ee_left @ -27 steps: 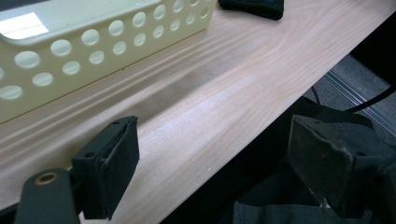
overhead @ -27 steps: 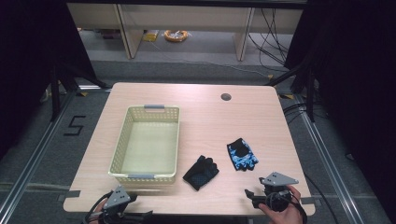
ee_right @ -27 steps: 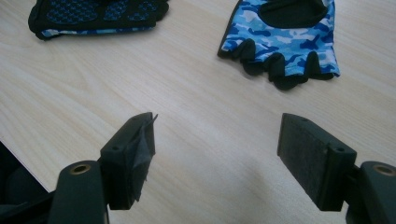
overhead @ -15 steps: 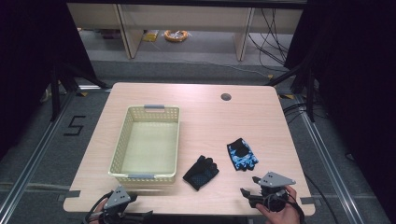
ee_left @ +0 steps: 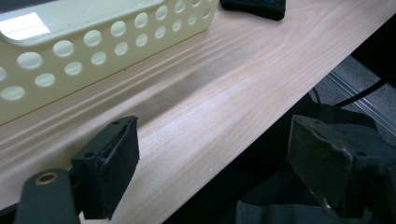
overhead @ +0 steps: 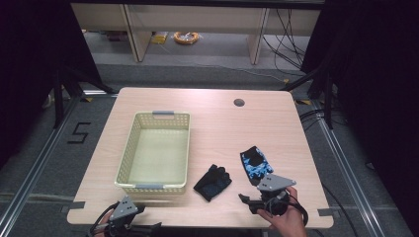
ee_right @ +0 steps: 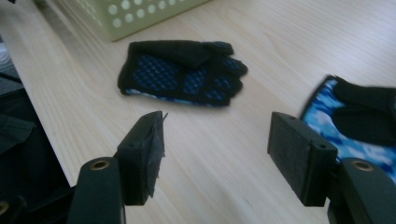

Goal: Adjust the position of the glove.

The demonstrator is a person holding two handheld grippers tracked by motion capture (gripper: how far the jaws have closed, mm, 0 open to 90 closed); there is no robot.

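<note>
While lying flat just right of the basket (overhead: 155,150), the black glove (overhead: 212,181) shows blue-dotted grip; bare tabletop is seen around it. Right gripper (overhead: 248,201) and left gripper (overhead: 143,224) are held apart, empty.

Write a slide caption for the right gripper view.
Open right gripper faces a black glove lying palm-up on the table.

Bare tabletop (overhead: 217,123) lies open right of the basket (overhead: 129,148); two gloves (overhead: 212,181) lie near the front edge.
</note>
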